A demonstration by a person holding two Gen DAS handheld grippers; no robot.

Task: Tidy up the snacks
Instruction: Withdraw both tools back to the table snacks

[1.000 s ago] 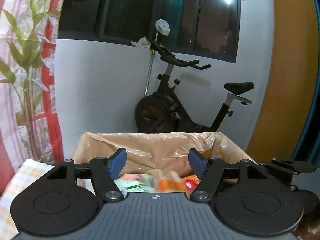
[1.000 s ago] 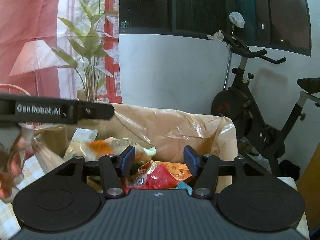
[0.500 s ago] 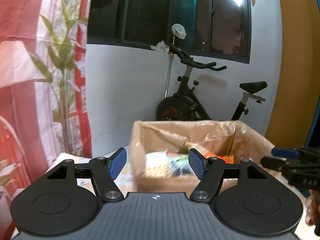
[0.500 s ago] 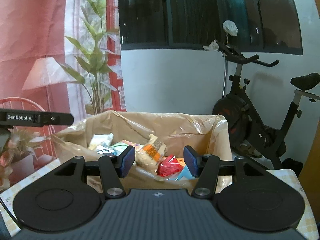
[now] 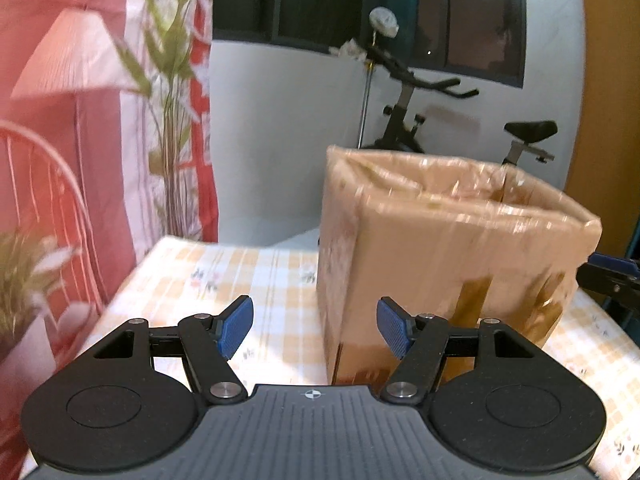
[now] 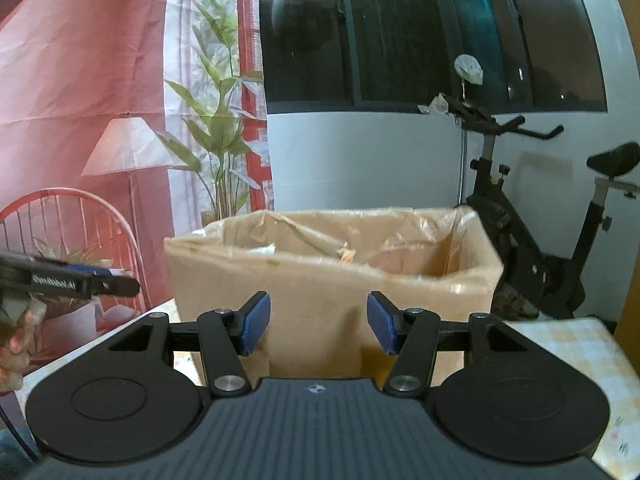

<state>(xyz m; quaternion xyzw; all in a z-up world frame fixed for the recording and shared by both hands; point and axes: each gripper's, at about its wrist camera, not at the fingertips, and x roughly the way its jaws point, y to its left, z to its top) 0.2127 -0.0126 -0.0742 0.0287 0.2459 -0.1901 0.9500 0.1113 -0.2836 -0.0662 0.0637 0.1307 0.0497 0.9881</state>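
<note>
A brown cardboard box lined with clear plastic stands on the checked tablecloth. In the right wrist view the same box fills the middle, with only scraps of snack wrappers showing over its rim. My left gripper is open and empty, held low before the box's near left corner. My right gripper is open too, nothing between its blue pads, facing the box's front wall. The left gripper also shows at the left edge of the right wrist view, with a hand below it.
A black exercise bike stands behind the box by the white wall. A printed curtain with a lamp and bamboo hangs at the left. A red wire chair and a potted plant sit left of the table.
Both grippers have drawn back and sunk from above the box. The snacks inside, plain before, are now hidden behind its walls. Both stay open and empty.
</note>
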